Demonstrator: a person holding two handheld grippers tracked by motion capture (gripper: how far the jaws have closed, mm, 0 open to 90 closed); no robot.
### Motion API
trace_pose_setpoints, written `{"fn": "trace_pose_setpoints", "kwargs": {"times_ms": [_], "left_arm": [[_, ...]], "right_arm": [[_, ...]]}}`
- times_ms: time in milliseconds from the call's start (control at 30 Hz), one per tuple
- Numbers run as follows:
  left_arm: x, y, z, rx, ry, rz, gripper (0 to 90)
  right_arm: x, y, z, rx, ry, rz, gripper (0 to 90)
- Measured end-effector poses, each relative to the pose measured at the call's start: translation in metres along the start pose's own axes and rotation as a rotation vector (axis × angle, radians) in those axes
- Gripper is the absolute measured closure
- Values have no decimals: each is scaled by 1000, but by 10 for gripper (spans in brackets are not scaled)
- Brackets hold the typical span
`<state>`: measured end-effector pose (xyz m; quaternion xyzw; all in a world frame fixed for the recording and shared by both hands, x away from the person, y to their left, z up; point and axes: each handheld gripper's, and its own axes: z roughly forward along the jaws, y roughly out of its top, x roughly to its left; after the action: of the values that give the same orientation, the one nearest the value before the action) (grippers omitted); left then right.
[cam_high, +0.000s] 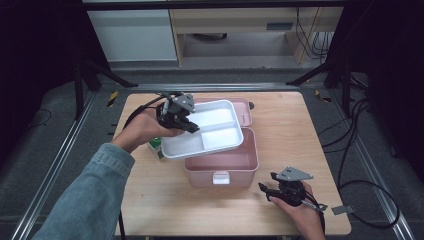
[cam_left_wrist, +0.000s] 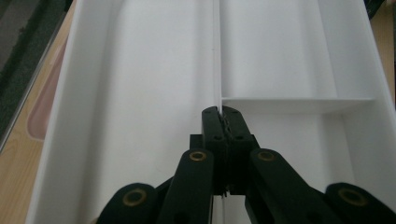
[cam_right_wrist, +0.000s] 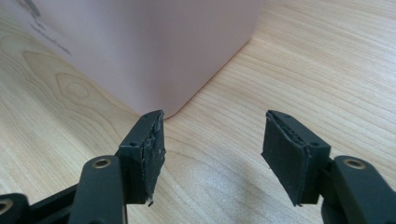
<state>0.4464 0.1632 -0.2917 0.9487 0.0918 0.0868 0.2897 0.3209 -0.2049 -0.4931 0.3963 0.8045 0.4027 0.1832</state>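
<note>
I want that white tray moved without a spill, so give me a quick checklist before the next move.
1. Left gripper clamped on the divider of the white tray: ok.
2. Tray lifted over the pink box: ok.
3. Tray level: not ok, it tilts.
4. Right gripper free: ok, jaws apart, nothing between them.
5. Right gripper away from the box: ok, beside its corner on the table.
6. Green carton out of the way: cannot tell.

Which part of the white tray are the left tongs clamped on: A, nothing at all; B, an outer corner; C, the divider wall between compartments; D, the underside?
C: the left tongs pinch the upright divider wall inside the white tray.
</note>
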Motion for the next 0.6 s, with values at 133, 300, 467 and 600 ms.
{"fn": "trace_pose_setpoints", "kwargs": {"times_ms": [133, 300, 467, 600], "left_arm": [[2, -17, -20, -22, 28, -26, 895], [2, -33, -41, -39, 69, -59, 895], [0, -57, -59, -32, 102, -95, 895], [0, -75, -68, -45, 112, -115, 895]], "right_arm": [[-2, 0, 1, -3, -3, 1, 383], [-1, 0, 2, 1, -4, 5, 380], [-1, 0, 3, 1, -8, 4, 376], [-1, 0, 5, 4, -8, 12, 376]]}}
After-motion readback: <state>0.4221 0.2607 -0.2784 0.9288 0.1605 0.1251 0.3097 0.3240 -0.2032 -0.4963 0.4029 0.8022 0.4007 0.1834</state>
